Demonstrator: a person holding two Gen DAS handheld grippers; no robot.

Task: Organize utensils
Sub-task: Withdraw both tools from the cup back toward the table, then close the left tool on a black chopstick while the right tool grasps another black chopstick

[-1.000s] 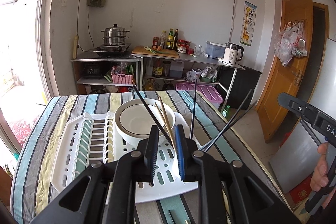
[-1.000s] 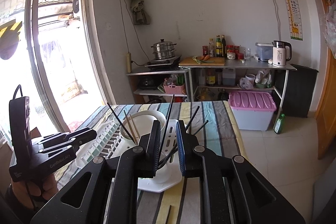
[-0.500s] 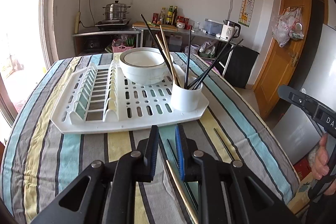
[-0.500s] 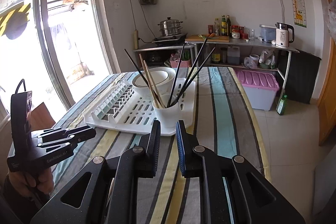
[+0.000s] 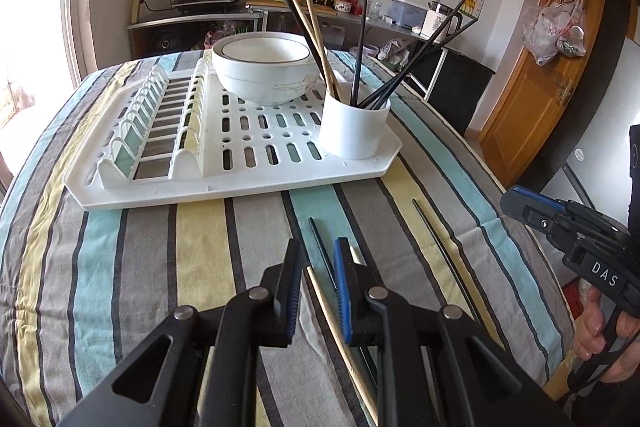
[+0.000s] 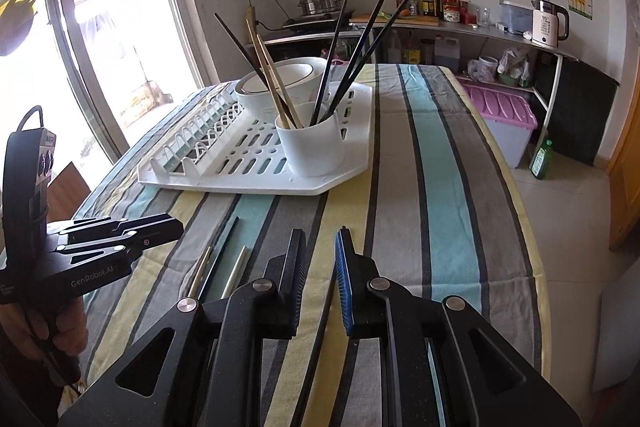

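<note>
Pick-up step. Left gripper (image 5: 317, 269) low over loose chopsticks (image 5: 320, 255) on near cloth, jaws part open, holding nothing. Right gripper (image 6: 320, 259) same, empty. Cup (image 5: 354, 131) (already holding sticks) sits far on rack (image 5: 240, 187). Next: close on one stick, careful, thin.

Desk cloth (image 5: 120, 267): woven fabric, matt, wrinkled. Rack (image 5: 240, 183): white plastic, smooth. Cup (image 5: 352, 131) & bowl (image 5: 260, 79): glossy ceramic-looking. Claw pads (image 5: 343, 291): blue, ribbed.

A white drying rack (image 5: 240, 183) and white cup (image 5: 354, 129) sit on a desk (image 5: 200, 247) cloth striped teal, yellow, grey and black; the chopsticks (image 5: 360, 47) are black and tan.
</note>
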